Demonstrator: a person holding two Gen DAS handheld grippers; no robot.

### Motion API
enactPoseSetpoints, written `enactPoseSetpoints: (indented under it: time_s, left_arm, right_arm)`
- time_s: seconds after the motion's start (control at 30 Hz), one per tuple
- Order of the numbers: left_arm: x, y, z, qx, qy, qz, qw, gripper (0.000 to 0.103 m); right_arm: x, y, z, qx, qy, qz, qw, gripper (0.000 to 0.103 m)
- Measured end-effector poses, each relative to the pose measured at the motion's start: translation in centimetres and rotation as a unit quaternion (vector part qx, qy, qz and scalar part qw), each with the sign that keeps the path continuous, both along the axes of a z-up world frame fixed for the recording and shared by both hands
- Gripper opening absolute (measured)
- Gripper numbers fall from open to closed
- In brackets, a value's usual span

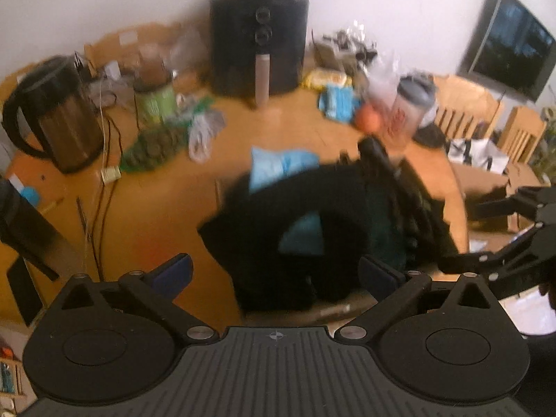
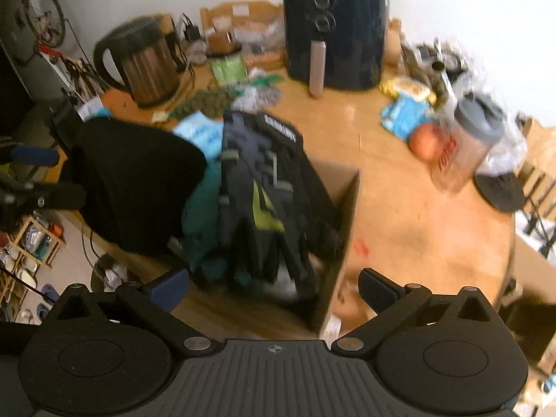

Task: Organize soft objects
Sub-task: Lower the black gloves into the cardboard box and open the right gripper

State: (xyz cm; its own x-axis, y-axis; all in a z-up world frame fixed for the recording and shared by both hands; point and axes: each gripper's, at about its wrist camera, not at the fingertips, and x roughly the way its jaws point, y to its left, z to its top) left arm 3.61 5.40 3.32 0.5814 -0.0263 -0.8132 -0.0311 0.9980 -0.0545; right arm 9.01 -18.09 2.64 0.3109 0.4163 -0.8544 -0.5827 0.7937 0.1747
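Seen from the left wrist, the left gripper stands wide open and holds nothing; a black garment lies just ahead of its fingers. From the right wrist, the right gripper is also open and empty, with folded dark clothes in a cardboard box directly ahead.

Home dining area: cluttered wooden table with kettle, air fryer, apple; wall TV, wooden chairs, bicycle, shoe rack.
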Motion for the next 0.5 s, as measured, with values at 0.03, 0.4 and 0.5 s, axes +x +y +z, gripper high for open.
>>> enactPoseSetpoints:
  time_s: [0.03, 0.4, 0.5]
  left_arm:
    - [-0.2, -0.2, -0.5, 0.000, 0.008, -0.001, 1.0000, 0.103]
    - [-0.9, -1.0, -3.4, 0.007, 0.067, -0.001, 0.9977, 0.103]
    - [-0.9, -1.1, -3.7, 0.006, 0.079, 0.001, 0.9968, 0.103]
  right_arm:
    - [-0.1, 0.0, -0.3, -0.007, 0.008, -0.002, 1.000, 0.103]
    - [-2.1, 0.9, -2.6, -0.081, 0.031, 0.014, 0.996, 0.103]
    - [-2.8, 1.2, -2.6, -0.087, 0.026, 0.023, 0.996, 0.103]
